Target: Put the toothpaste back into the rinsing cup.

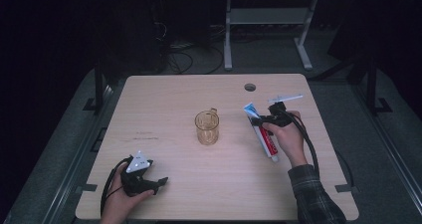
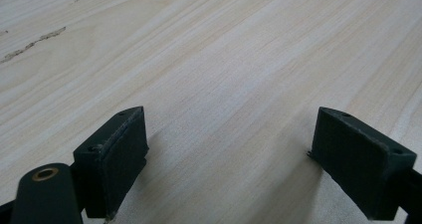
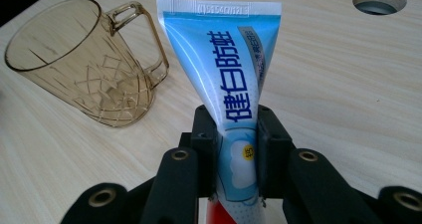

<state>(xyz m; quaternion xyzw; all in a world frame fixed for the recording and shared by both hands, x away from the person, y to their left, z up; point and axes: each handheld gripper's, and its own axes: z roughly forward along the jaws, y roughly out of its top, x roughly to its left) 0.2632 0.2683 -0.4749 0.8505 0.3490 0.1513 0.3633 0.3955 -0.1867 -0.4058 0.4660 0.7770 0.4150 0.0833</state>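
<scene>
A: right tool (image 3: 238, 149) is clamped on the toothpaste tube (image 3: 226, 69), pads on both flat sides about mid-body. Crimped end points away from the hand, cap end back toward the wrist

B: where's the tube relative to the cup?

A: in the high view the tube (image 1: 262, 134) is on the right half of the desk (image 1: 164, 99), the amber cup (image 1: 207, 127) at centre. So the cup lies to the tool's left, near but apart, nothing between them. Handle faces the far edge

B: tube's long axis?

A: roughly front to back, far end leaning a little toward the cup. Can't tell whether the cap end is clear of the desk

B: left side?

A: left tool (image 1: 149, 181) sits at the near-left corner, jaws wide, bare desk between the pads (image 2: 117, 159), holding nothing. It's well away from the cup; the right tool is the nearer one

B: so if the tube goes in the cup?

A: my guess: shift left over the rim, tip it upright, then lower
</scene>
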